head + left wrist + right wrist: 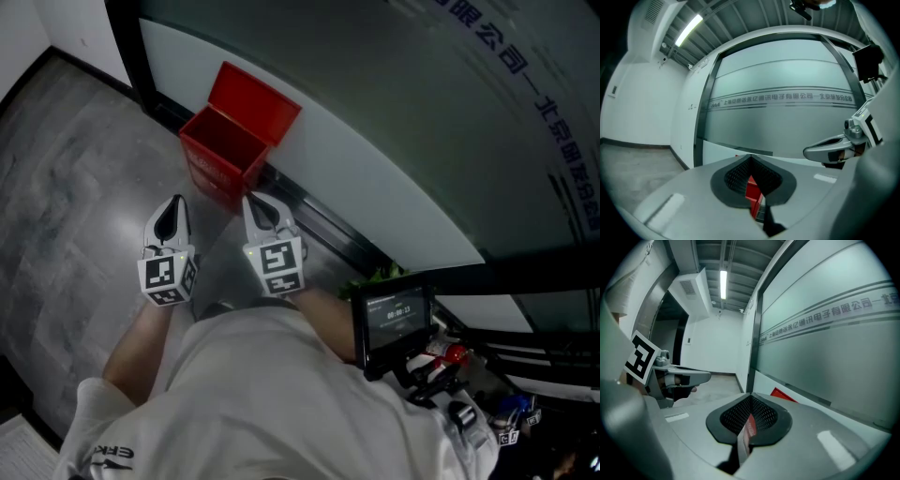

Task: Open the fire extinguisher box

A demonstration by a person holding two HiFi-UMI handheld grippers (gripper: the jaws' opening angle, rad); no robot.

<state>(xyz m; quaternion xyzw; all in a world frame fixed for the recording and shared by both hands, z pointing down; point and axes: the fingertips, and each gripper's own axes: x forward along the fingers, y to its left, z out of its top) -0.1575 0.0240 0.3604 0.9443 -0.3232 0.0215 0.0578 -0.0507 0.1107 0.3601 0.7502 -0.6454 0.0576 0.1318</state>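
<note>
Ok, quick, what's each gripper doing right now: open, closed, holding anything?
Left gripper: closed, holding nothing.
Right gripper: closed, holding nothing.

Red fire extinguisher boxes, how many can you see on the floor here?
1. The fire extinguisher box stands on the floor against the foot of the glass wall, with its lid raised. Nothing in the gripper views shows a second one, though more could sit out of frame.
</note>
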